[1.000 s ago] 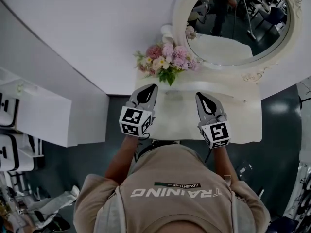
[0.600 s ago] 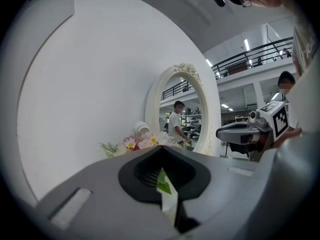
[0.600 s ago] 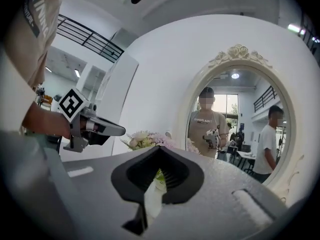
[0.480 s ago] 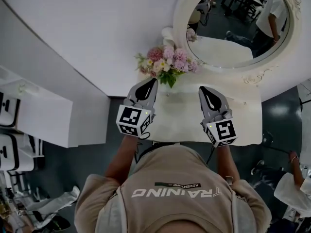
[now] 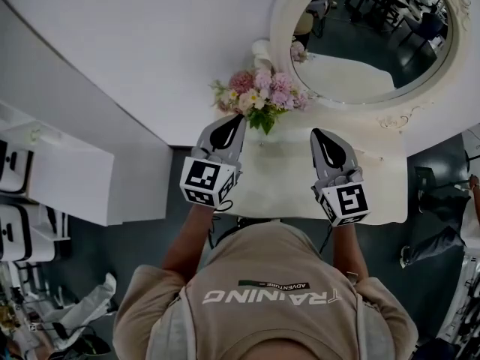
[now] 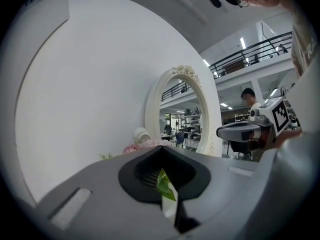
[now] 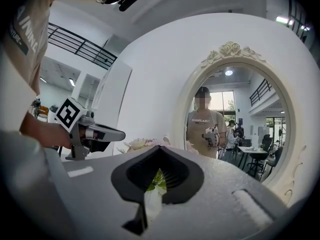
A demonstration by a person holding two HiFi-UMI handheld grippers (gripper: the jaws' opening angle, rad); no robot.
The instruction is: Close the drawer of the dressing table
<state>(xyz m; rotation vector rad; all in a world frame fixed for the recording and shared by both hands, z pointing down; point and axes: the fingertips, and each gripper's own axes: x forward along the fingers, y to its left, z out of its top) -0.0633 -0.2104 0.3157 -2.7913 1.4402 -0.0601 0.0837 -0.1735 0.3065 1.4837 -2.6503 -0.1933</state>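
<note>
The white dressing table [image 5: 375, 178] stands against the wall, under an oval mirror [image 5: 375, 36]. No drawer shows in any view; my body covers the table's front edge. My left gripper [image 5: 234, 118] is held over the table's left part, shut and empty, its tip close to a pink flower bouquet [image 5: 259, 92]. My right gripper [image 5: 318, 132] hovers over the table's middle, also shut and empty. In the left gripper view the jaws [image 6: 162, 149] meet in front of the mirror [image 6: 185, 114]. In the right gripper view the jaws [image 7: 161, 148] point at the flowers [image 7: 140, 144].
A white cabinet [image 5: 60, 178] stands on the left, across a strip of dark floor. A small white round object [image 5: 262, 51] sits behind the bouquet. Someone's legs [image 5: 442, 238] are on the floor at the right. The white wall runs behind the table.
Both grippers have drifted slightly to the right over the tabletop. The reflections in the mirror have changed, and a person has moved at the right edge.
</note>
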